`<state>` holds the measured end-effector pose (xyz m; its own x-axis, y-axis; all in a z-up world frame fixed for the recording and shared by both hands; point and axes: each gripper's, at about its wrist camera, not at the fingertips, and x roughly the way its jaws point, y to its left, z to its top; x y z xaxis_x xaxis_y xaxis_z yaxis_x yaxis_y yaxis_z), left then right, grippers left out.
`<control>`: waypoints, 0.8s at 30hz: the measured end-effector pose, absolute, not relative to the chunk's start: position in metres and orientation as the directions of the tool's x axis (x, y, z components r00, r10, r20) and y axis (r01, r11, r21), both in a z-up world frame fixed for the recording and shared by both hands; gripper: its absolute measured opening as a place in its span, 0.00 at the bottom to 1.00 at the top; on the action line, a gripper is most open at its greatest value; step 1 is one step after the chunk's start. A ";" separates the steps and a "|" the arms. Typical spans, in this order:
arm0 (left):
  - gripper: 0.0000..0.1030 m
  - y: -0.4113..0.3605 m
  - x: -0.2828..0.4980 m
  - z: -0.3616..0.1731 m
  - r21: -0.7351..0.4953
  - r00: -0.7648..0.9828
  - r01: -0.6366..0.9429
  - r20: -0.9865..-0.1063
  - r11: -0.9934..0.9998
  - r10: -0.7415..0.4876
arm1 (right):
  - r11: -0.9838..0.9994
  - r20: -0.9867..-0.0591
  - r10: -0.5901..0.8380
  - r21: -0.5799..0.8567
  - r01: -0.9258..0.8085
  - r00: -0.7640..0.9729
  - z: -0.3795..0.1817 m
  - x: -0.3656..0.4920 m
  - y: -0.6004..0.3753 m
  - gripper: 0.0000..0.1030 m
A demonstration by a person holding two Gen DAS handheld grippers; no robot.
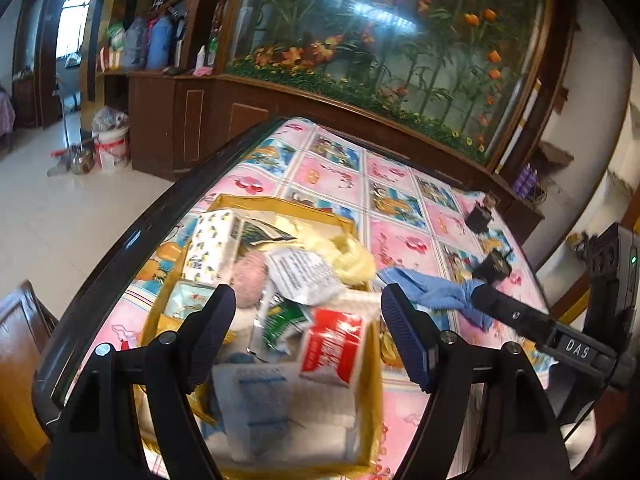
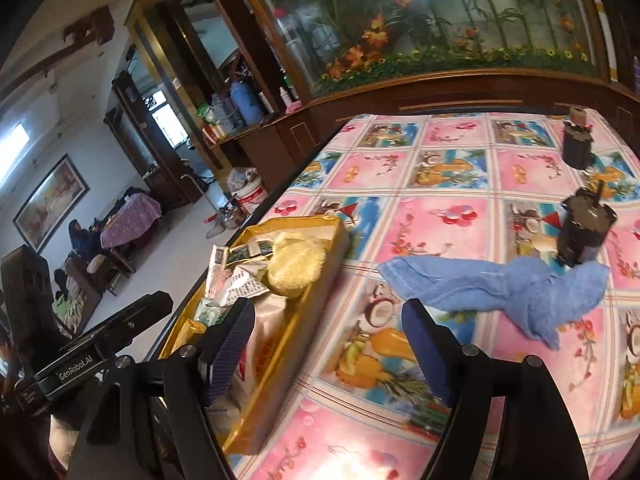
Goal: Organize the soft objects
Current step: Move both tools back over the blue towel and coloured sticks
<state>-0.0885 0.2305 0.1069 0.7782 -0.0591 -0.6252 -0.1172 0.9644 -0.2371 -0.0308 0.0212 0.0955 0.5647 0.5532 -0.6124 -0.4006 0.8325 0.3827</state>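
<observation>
Towel point(image 2: 496, 284) lies lengthwise left-to-right beside tray point(image 2: 320, 280); both tools point(image 1: 308, 316) point(image 2: 328, 344) spread, empty.

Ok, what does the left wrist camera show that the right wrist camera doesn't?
Only the left wrist view shows the tray's near contents: a red and white packet, a pink fuzzy ball and a white box with yellow dots. Only the right wrist view shows a framed picture on a far wall and seated people by a covered table. Both show the gold tray, the yellow fluffy item, the blue towel lying on the tablecloth beside the tray, two dark objects beyond it, and each tool open.
</observation>
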 end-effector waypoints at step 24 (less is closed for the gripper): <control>0.75 0.115 -0.116 0.113 0.092 0.764 0.014 -0.644 0.996 0.048 | 0.884 -0.598 0.406 0.449 -0.131 0.691 0.068 -0.070 -0.150 0.80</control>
<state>-0.1157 0.1150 0.1129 0.7637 0.0485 -0.6437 0.0144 0.9957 0.0920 -0.0700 -0.1501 0.0683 0.6912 0.4061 -0.5978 -0.1314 0.8841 0.4485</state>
